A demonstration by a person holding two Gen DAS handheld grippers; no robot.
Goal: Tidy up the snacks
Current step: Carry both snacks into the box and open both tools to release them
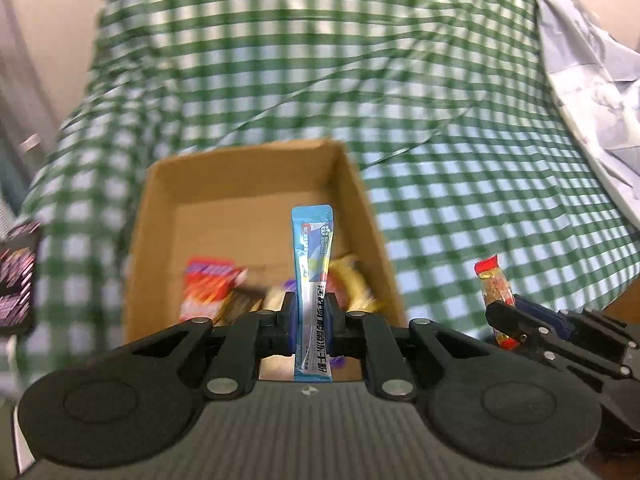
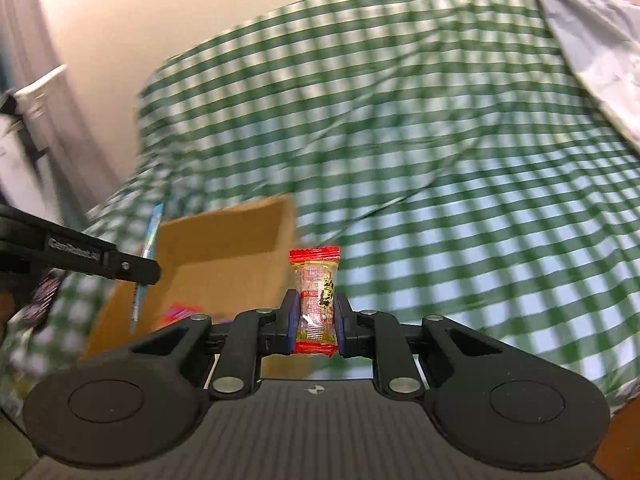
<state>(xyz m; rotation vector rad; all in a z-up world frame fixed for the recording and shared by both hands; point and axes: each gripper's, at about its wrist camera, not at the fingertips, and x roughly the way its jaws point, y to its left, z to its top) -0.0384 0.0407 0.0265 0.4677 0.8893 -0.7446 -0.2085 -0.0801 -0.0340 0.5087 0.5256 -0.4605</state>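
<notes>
My left gripper [image 1: 311, 312] is shut on a blue stick sachet [image 1: 312, 264] that stands upright, held above the open cardboard box [image 1: 248, 168]. Several snack packets lie in the box, among them a red one [image 1: 208, 288] and a yellow one [image 1: 356, 288]. My right gripper [image 2: 317, 312] is shut on a small red-ended clear candy bar [image 2: 316, 300], just right of the box [image 2: 224, 248]. The right gripper also shows in the left wrist view [image 1: 508, 316] with the bar [image 1: 494, 284]. The left gripper [image 2: 136, 270] and sachet [image 2: 150, 240] show at the left of the right wrist view.
A green-and-white checked cloth [image 1: 440, 160] covers the table. A white crumpled sheet [image 1: 592, 80] lies at the far right. A dark packet with pink print [image 1: 16, 280] lies at the left edge. A beige wall [image 2: 160, 20] stands behind.
</notes>
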